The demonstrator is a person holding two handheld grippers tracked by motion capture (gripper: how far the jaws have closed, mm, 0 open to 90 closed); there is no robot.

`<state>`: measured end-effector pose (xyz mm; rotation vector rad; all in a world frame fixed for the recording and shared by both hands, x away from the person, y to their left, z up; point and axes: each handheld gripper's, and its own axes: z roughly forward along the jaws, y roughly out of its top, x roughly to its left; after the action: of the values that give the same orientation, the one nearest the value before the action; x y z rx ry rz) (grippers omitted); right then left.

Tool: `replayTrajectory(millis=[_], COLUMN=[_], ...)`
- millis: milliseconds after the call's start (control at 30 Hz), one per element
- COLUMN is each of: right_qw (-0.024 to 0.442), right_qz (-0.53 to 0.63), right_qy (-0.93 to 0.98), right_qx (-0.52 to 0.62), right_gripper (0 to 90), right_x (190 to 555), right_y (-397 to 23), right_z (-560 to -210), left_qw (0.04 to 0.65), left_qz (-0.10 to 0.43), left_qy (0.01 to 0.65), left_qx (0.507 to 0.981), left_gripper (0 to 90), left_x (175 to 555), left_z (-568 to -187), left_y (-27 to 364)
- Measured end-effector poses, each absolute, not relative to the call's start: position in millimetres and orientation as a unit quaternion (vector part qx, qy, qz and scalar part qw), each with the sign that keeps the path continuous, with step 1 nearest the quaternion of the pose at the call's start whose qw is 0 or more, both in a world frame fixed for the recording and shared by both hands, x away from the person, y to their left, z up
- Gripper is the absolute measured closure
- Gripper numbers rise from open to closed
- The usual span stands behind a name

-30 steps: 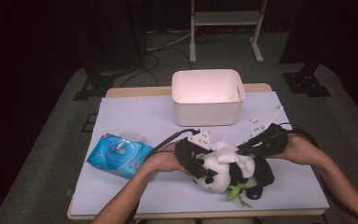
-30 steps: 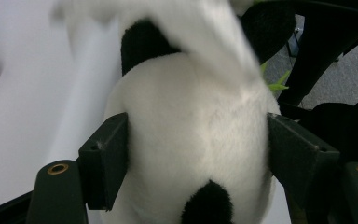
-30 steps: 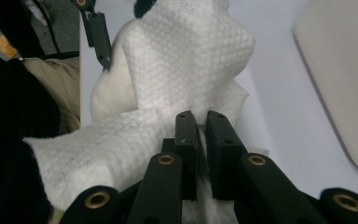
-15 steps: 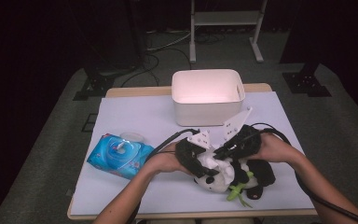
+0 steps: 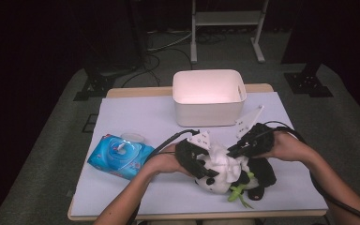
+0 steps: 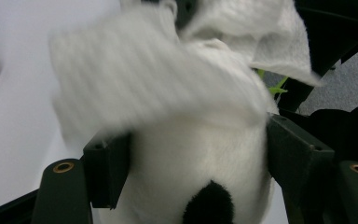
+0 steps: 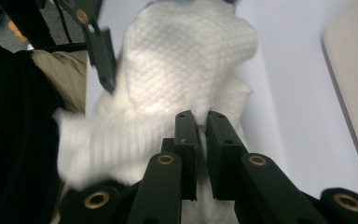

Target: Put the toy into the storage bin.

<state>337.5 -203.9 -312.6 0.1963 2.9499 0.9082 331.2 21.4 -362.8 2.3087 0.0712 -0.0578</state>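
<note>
Right gripper view: the right gripper (image 7: 200, 121) has its jaws pinched together on a white wipe (image 7: 186, 60), which is draped over the panda plush (image 5: 229, 176). The left gripper (image 6: 186, 154) is clamped on the plush's white body, steadying it on the bench (image 5: 136, 112) in front of the person. The step in hand looks like wiping the toy clean. The next move likely calls for dragging the wipe across the fur while the left grip holds firm. A blue wipes pack (image 5: 120, 155) lies to the left and a white bin (image 5: 209, 97) stands behind; the pack's printing is too small to read.
</note>
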Motion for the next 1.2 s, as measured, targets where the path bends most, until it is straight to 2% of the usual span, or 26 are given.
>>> replayTrajectory(millis=[333, 633, 1033, 1100, 1200], right_qw=[0.038, 0.028, 0.017, 0.021, 0.026], right_qz=[0.306, 0.318, 0.317, 0.318, 0.321], right_qy=[0.946, 0.943, 0.945, 0.944, 0.943], right_qx=[0.102, 0.096, 0.083, 0.082, 0.086], right_gripper=[82.6, 83.6, 83.5, 83.5, 83.5], right_x=[338.2, 330.1, 319.7, 320.2, 322.1], right_y=[-239.4, -237.1, -232.9, -233.8, -236.8], right_z=[-311.0, -318.8, -322.5, -322.1, -319.5], left_qw=[0.403, 0.385, 0.353, 0.356, 0.359], left_qz=[-0.029, -0.056, -0.085, -0.086, -0.068], left_qy=[0.027, 0.054, 0.042, 0.038, 0.026], left_qx=[0.914, 0.92, 0.931, 0.93, 0.931], left_gripper=[27.9, 9.8, 1.6, 3.8, 22.4], left_x=[330.7, 336.9, 338.3, 339.2, 340.2], left_z=[-362.1, -362.8, -373.0, -373.4, -368.6], left_y=[22.2, 13.9, -8.9, -11.0, -8.7])
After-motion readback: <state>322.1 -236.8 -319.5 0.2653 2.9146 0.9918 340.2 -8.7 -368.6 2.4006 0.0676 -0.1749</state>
